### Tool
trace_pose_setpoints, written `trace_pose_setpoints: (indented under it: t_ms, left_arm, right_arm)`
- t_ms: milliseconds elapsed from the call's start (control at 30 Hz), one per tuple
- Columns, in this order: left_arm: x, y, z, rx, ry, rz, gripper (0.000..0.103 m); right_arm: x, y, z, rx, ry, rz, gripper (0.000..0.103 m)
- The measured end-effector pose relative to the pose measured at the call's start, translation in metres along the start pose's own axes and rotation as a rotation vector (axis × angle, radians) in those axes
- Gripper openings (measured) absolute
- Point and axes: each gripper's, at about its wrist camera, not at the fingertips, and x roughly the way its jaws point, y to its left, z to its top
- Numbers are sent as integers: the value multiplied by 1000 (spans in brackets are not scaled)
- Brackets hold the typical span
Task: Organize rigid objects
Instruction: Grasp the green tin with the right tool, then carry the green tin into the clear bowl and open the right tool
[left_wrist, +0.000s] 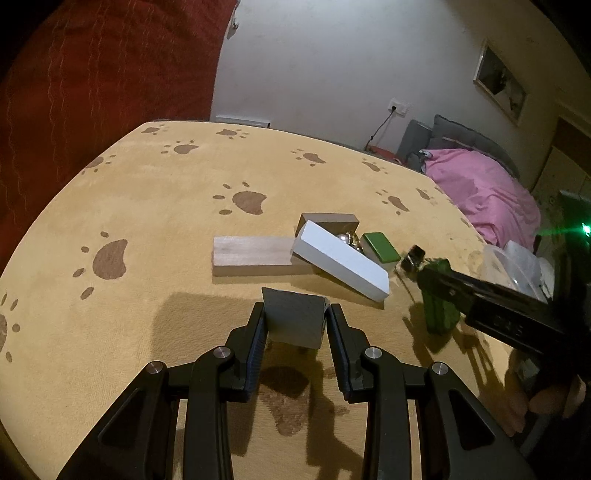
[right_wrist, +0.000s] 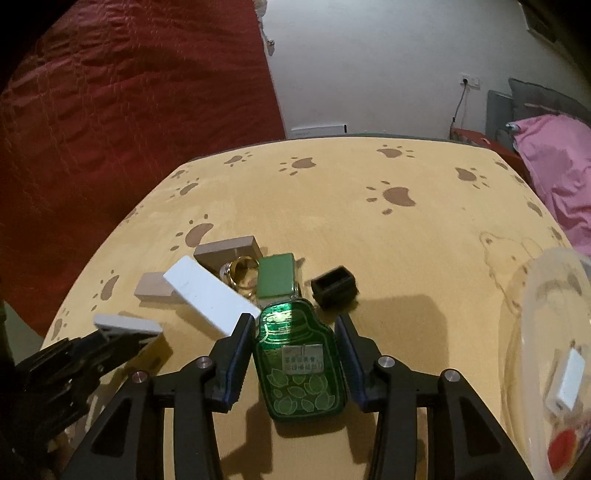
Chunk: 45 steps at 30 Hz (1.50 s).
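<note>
My left gripper (left_wrist: 294, 317) is shut on a grey square block (left_wrist: 294, 320) and holds it above the table; it also shows in the right wrist view (right_wrist: 127, 325). My right gripper (right_wrist: 294, 326) is shut on a green bottle-shaped tin (right_wrist: 300, 357), seen from the side in the left wrist view (left_wrist: 439, 302). Ahead lies a pile: a white long block (left_wrist: 341, 264) (right_wrist: 210, 291) leaning on a light wooden block (left_wrist: 253, 255), a brown block (left_wrist: 328, 221), a green flat piece (left_wrist: 380, 247) (right_wrist: 276, 275), a gold ring (right_wrist: 243, 267) and a small black box (right_wrist: 334, 286).
A yellow paw-print cloth (left_wrist: 147, 221) covers the table. A clear plastic container (right_wrist: 550, 354) with small items stands at the right edge. A red curtain (right_wrist: 129, 110) hangs behind on the left, a pink blanket (left_wrist: 484, 192) lies beyond on the right.
</note>
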Motion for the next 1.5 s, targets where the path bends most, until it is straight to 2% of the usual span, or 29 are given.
trace_pose_setpoints:
  t_ms: [400,1067,1500]
  left_arm:
    - [-7,-15,1,26,-3,-19,34]
    - [-7,-50,2,95,9,-44,33]
    - [-6,-75,1,137,18,-60,33]
  right_arm:
    - [-36,-16,-9,73,-56,13,48]
    - [-80,-85,-22,220,-145,-97,47]
    - [-110,-132,-28,299,-214,-200,47]
